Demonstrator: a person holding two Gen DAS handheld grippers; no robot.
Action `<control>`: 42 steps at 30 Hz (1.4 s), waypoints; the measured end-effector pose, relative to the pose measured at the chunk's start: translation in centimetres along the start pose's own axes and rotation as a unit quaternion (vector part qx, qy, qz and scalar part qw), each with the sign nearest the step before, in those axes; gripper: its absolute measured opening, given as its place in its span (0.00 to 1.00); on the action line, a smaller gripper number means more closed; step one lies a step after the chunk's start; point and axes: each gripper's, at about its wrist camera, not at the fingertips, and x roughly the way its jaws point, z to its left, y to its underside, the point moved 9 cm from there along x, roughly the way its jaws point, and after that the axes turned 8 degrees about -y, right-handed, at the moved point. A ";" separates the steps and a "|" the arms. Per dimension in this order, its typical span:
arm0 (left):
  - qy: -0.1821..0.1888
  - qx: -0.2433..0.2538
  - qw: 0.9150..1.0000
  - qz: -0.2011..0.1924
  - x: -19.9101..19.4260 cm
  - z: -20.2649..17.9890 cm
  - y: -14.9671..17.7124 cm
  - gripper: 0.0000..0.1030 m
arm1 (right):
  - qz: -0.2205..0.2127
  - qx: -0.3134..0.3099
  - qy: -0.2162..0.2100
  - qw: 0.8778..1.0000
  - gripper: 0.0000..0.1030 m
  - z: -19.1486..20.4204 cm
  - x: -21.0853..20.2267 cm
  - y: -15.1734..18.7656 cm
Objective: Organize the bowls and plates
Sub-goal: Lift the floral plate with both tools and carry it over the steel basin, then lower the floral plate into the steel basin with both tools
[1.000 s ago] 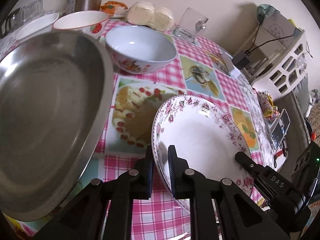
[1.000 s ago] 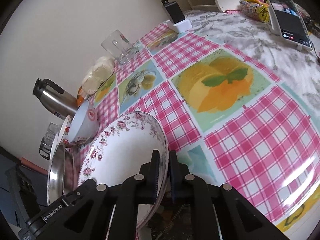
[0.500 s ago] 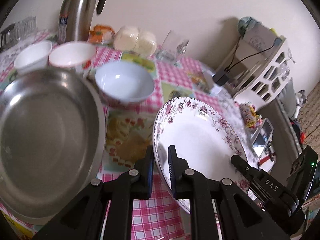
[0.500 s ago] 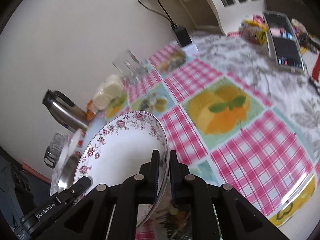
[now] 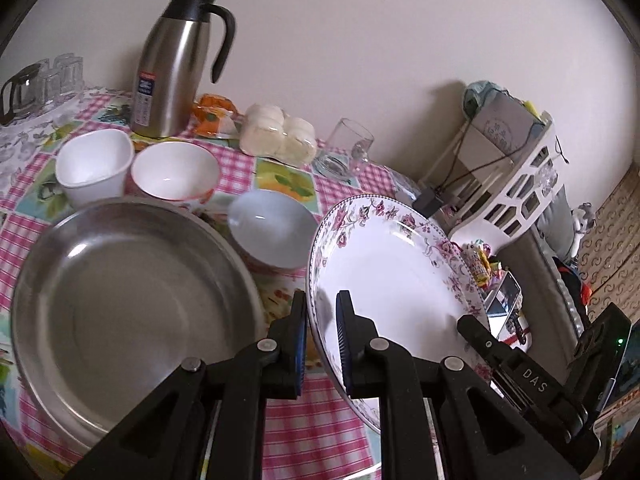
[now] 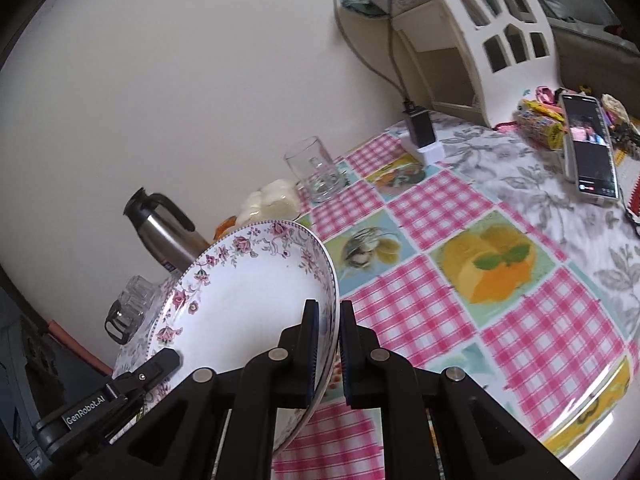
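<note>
Now that you have raised the floral plate (image 5: pixel 396 276) well clear of the tabletop (image 6: pixel 460 280), where a second ago it sat low over the checked cloth, it hangs tilted in the air between your two hands, so the lift is done and what remains, I would judge, is carrying it over to a resting place. Your left gripper (image 5: pixel 322 336) has its fingers closed on the plate's near-left rim, and your right gripper (image 6: pixel 329 344) is clamped on the opposite rim, each with only the plate's thickness between its pads. To your left the wide steel pan (image 5: pixel 132 304) lies empty and looks the likely home for the plate. Behind it the pale blue bowl (image 5: pixel 272 228), the red-rimmed bowl (image 5: pixel 176 172) and the white cup (image 5: pixel 94 164) also stand empty, each separate, none yet stacked.
</note>
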 end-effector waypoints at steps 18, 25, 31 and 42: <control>-0.022 -0.060 0.998 -0.005 -2.5 9.8 -3.4 0.14 | 0.050 -0.030 -0.022 0.998 0.11 8.3 5.7 4.0; -0.032 -0.083 0.996 -0.004 -3.0 13.0 -4.0 0.14 | 0.066 -0.037 -0.031 0.997 0.11 10.7 7.5 5.8; -0.041 -0.108 0.993 0.007 -2.8 16.0 -3.9 0.14 | 0.086 -0.047 -0.035 0.995 0.11 12.4 9.1 7.5; -0.068 -0.133 0.988 0.048 -1.3 19.1 -2.4 0.14 | 0.118 -0.057 -0.028 0.991 0.11 13.5 11.3 9.7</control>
